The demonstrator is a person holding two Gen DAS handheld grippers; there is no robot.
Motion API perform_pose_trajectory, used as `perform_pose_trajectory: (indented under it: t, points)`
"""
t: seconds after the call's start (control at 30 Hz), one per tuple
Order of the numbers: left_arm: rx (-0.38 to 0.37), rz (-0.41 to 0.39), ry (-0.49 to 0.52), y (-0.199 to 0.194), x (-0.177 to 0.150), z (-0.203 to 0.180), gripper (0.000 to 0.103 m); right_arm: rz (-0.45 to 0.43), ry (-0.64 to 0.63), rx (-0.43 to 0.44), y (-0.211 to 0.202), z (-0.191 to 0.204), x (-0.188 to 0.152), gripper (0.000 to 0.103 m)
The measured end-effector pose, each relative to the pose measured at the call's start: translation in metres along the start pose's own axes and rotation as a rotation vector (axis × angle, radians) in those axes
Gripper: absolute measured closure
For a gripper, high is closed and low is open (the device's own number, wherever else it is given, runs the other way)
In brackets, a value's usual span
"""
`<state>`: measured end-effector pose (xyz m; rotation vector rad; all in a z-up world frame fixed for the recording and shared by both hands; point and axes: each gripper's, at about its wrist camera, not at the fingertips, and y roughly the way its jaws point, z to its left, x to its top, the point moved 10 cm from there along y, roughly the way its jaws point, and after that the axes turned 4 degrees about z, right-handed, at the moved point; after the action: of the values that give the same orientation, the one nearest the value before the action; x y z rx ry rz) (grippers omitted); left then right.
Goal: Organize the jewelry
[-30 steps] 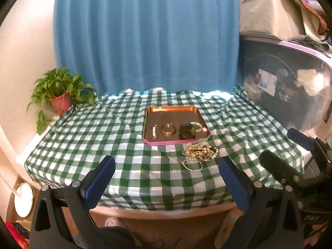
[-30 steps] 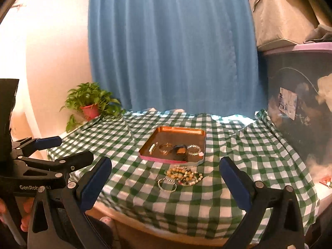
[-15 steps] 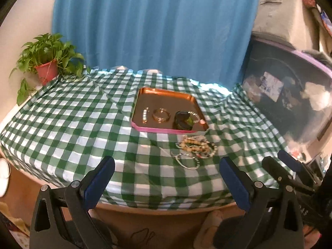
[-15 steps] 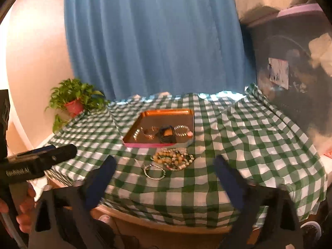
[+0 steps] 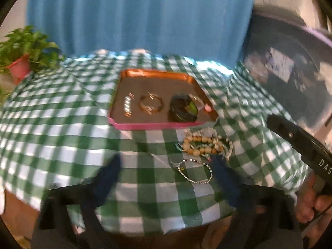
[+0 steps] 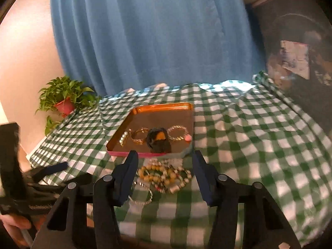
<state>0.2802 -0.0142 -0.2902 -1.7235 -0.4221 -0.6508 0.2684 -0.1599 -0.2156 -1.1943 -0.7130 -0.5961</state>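
Observation:
An orange tray [image 5: 157, 74] with a pink front rim sits mid-table on the green checked cloth. In it lie a pearl strip, a gold bangle [image 5: 150, 103], a dark bracelet [image 5: 182, 108] and a thin beaded one. In front of the tray a pile of beaded bracelets [image 5: 204, 144] and a silver bead bracelet [image 5: 195, 171] rest on the cloth. My left gripper [image 5: 166, 174], blurred, hovers before the silver bracelet with its jaws closing, nothing pressed. My right gripper [image 6: 166, 172] frames the bead pile [image 6: 164, 174] in its view, jaws closing, pads off it. The silver bracelet [image 6: 141, 195] lies by its left finger.
A potted plant [image 6: 64, 101] stands at the table's far left corner. A blue curtain [image 5: 145, 16] hangs behind. A dark storage bin [image 5: 290, 72] borders the right side. The cloth drops off the front table edge [image 5: 166, 224]. A hand [image 5: 311, 203] holds the right gripper.
Both grippers have moved forward and down toward the loose bracelets, which now look larger. Both pairs of jaws have narrowed from wide open.

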Motion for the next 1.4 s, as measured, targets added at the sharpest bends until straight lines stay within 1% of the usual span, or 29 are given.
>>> perform_pose_trajectory:
  t: [0.03,0.07,0.17,0.2,0.27,0.37,0.43,0.5,0.53,0.57,0.6,0.63,0.73,0.8,0.83,0.87,0.93,1.0,1.07,1.13,1.2,1.27,1.3,1.33,1.4]
  points:
    - [0.013,0.019,0.035,0.011,-0.004,-0.003,0.049,0.009,-0.014,0.005,0.010,-0.001,-0.003,0.053]
    - [0.019,0.033,0.071,0.020,-0.008,-0.006,0.057,0.021,-0.023,0.005,0.018,-0.001,-0.008,0.054]
    - [-0.018,0.075,0.134,0.043,-0.021,-0.018,0.066,0.083,-0.045,0.016,0.042,-0.002,-0.033,0.066]
    - [-0.034,0.085,0.143,0.048,-0.025,-0.021,0.067,0.106,-0.064,0.006,0.049,-0.002,-0.041,0.067]
    - [-0.059,0.088,0.163,0.052,-0.026,-0.025,0.069,0.145,-0.116,-0.006,0.058,0.001,-0.052,0.067]
    - [-0.087,0.092,0.182,0.058,-0.022,-0.031,0.069,0.151,-0.160,0.000,0.062,0.005,-0.057,0.068]
    - [-0.092,0.107,0.179,0.064,-0.022,-0.031,0.070,0.156,-0.176,0.007,0.066,0.006,-0.059,0.068]
    - [-0.083,0.121,0.172,0.070,-0.023,-0.029,0.082,0.172,-0.191,0.008,0.073,0.007,-0.063,0.075]
    - [-0.061,0.106,0.167,0.071,-0.021,-0.026,0.090,0.179,-0.193,0.009,0.075,0.007,-0.064,0.077]
    - [-0.056,0.108,0.165,0.071,-0.021,-0.024,0.093,0.186,-0.197,0.012,0.078,0.007,-0.065,0.080]
    - [-0.060,0.109,0.166,0.071,-0.021,-0.024,0.094,0.185,-0.202,0.016,0.080,0.009,-0.064,0.085]
    - [-0.059,0.106,0.173,0.070,-0.022,-0.024,0.095,0.183,-0.206,0.020,0.080,0.010,-0.064,0.086]
    - [-0.055,0.101,0.186,0.070,-0.023,-0.022,0.096,0.193,-0.224,0.032,0.085,0.017,-0.065,0.087]
    - [-0.072,0.105,0.165,0.069,-0.023,-0.020,0.096,0.225,-0.249,0.017,0.093,0.019,-0.071,0.089]
    - [-0.086,0.110,0.136,0.070,-0.022,-0.015,0.097,0.237,-0.255,0.005,0.095,0.019,-0.074,0.089]
    - [-0.099,0.111,0.109,0.069,-0.022,-0.011,0.098,0.253,-0.257,-0.006,0.098,0.018,-0.076,0.094]
    - [-0.125,0.109,0.030,0.065,-0.019,0.001,0.101,0.258,-0.223,0.027,0.097,0.018,-0.075,0.096]
    - [-0.134,0.076,-0.012,0.054,-0.013,0.011,0.101,0.220,-0.195,0.092,0.084,0.023,-0.068,0.096]
    - [-0.117,0.031,-0.018,0.039,-0.009,0.015,0.101,0.178,-0.205,0.136,0.070,0.029,-0.063,0.096]
    - [-0.148,0.022,-0.012,0.031,-0.011,0.008,0.101,0.155,-0.205,0.178,0.057,0.035,-0.062,0.096]
    - [-0.141,0.042,0.001,0.034,-0.017,0.003,0.100,0.153,-0.213,0.185,0.052,0.038,-0.065,0.096]
    - [-0.142,0.095,0.030,0.044,-0.025,-0.003,0.099,0.163,-0.230,0.171,0.053,0.039,-0.070,0.096]
    - [-0.130,0.119,0.044,0.049,-0.029,-0.005,0.098,0.173,-0.241,0.158,0.055,0.039,-0.073,0.096]
    - [-0.112,0.131,0.049,0.053,-0.031,-0.004,0.096,0.181,-0.247,0.149,0.057,0.039,-0.075,0.096]
    - [-0.105,0.133,0.057,0.056,-0.031,-0.005,0.094,0.215,-0.265,0.127,0.064,0.038,-0.081,0.096]
